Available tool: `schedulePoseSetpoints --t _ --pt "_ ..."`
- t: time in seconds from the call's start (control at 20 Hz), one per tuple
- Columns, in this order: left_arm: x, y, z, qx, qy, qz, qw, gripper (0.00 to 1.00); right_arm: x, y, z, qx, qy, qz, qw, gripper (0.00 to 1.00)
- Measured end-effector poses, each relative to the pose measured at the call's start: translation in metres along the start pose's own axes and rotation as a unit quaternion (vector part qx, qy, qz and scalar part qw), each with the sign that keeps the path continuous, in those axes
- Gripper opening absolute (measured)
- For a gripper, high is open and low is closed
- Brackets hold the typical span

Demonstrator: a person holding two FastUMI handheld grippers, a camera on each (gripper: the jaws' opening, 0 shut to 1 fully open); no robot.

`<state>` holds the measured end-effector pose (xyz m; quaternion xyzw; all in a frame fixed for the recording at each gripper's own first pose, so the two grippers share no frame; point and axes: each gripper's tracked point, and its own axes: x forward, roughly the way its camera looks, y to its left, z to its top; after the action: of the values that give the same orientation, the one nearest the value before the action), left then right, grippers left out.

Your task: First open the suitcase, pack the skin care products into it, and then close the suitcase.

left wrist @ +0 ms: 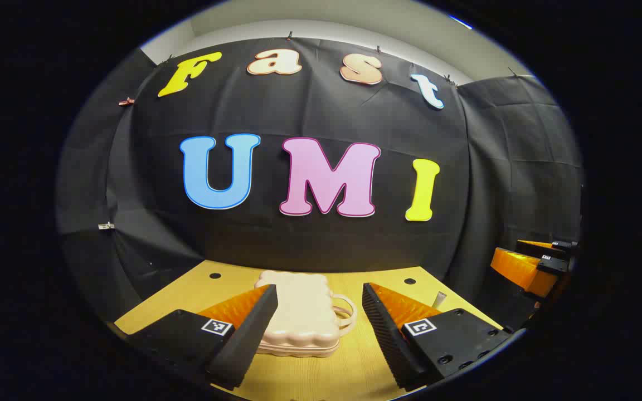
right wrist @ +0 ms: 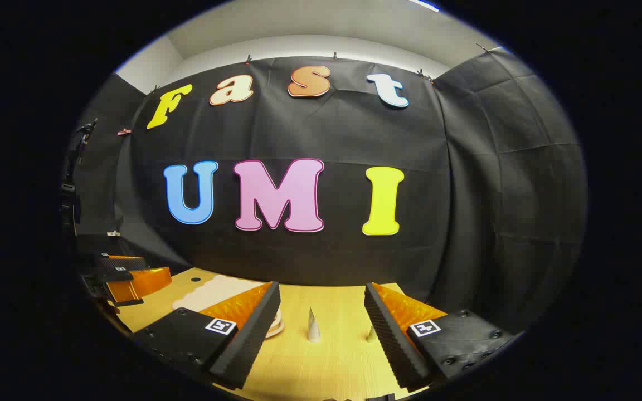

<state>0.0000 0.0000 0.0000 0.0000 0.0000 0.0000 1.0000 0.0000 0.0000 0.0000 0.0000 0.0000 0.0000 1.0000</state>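
A: Status on the suitcase?

B: Pale pink suitcase [left wrist: 298, 314] lies flat on the wooden counter [left wrist: 354, 367], lid shut. Scalloped edges, handle [left wrist: 344, 314] sticking out toward its right in the left gripper view.

A: Left hand-held gripper?

B: Left hand-held gripper [left wrist: 318, 334] is spread wide, nothing between the fingers. It hangs just above the counter, suitcase straight ahead in the gap. Cannot tell if the left finger touches the case; looks apart.

A: Right one?

B: Right hand-held gripper [right wrist: 321, 337] also wide apart, empty. It sits off to the right of the left one. In the right gripper view the suitcase [right wrist: 215, 292] is ahead-left, partly behind that gripper's left finger.

A: Skin care products?

B: Two small ones, standing upright on the counter [right wrist: 310, 367]. White cone-topped tube [right wrist: 313, 326] sits in the gap between the right gripper's fingers, near the suitcase handle side. Second pale tube [right wrist: 372, 334] is just beside the right finger, mostly hidden by it. In the left gripper view one tube [left wrist: 438, 299] pokes up behind that gripper's right finger, to the right of the suitcase; cannot tell which of the two it is.

A: Do the grippers see each other?

B: Yes. The orange and black of the right one [left wrist: 533, 264] is at the far right edge of the left gripper view, the left one [right wrist: 126, 278] at the far left of the right gripper view. Well apart.
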Motion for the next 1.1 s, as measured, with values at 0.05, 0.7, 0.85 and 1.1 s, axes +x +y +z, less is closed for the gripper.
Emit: schedulePoseSetpoints --t 0.05,0.7,0.85,1.1 --pt "0.003 -0.002 -0.002 0.001 0.003 -0.001 1.0 0.96 0.003 -0.002 0.0 0.0 0.0 -0.001 1.0 0.96" --pt "0.037 -0.022 -0.017 0.003 0.023 0.009 1.0 0.96 0.045 -0.026 -0.019 0.023 0.012 0.002 1.0 0.92" --pt "0.043 -0.025 -0.021 0.009 0.031 0.004 0.999 0.96 0.047 -0.026 -0.021 0.02 0.018 0.006 1.0 0.96" --pt "0.077 -0.05 -0.032 0.03 0.053 -0.026 0.998 0.96 0.053 -0.036 -0.016 -0.003 0.006 0.004 1.0 0.96"
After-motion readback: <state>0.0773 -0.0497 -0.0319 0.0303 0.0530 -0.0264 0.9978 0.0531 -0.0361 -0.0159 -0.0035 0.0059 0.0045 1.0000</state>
